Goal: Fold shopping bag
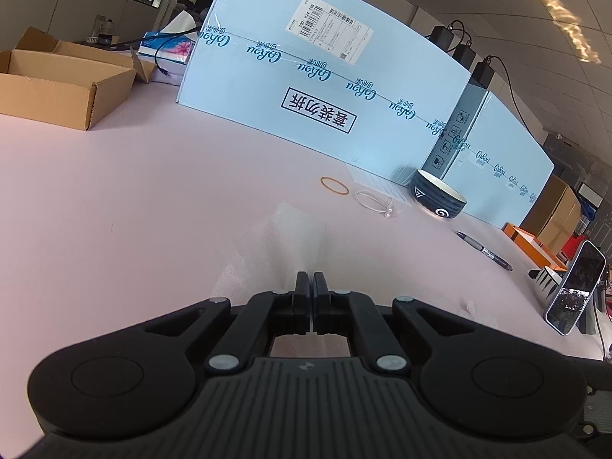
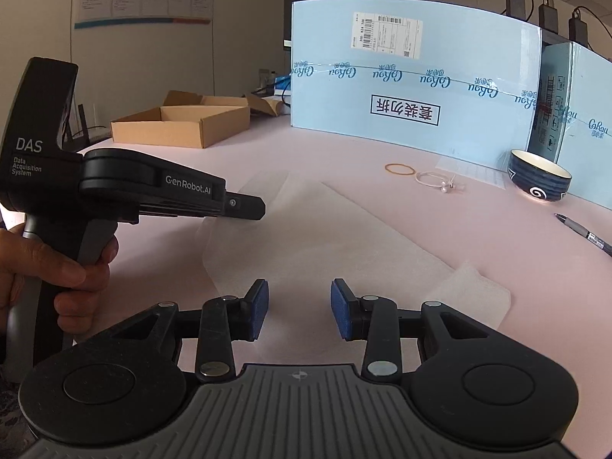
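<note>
- We see a pink bench (image 2: 153,252) carrying everything; a tall pale-blue carton (image 2: 413,76) stands along its far edge, with an open brown cardboard box (image 2: 183,124) to the carton's left.
- The shopping bag (image 2: 325,244), thin and translucent white, lies flat on the bench at centre, with one corner folded over at its right end.
- The left hand-held gripper (image 2: 260,206), gripped by a hand (image 2: 57,267), reaches in from the left; its jaws are pressed together, and in its own view the tips sit over the bag's near edge. We cannot tell whether film is pinched between them.
- The right hand-held gripper (image 2: 299,308) has its blue pads (image 2: 258,306) spread, nothing between them, above the bag's near side.
- A dark patterned bowl (image 2: 539,179) stands by the carton, a pen (image 2: 585,234) lying nearer on the right.
- A rubber band (image 2: 399,169) and a white cord loop (image 2: 436,181) lie beyond the bag.
</note>
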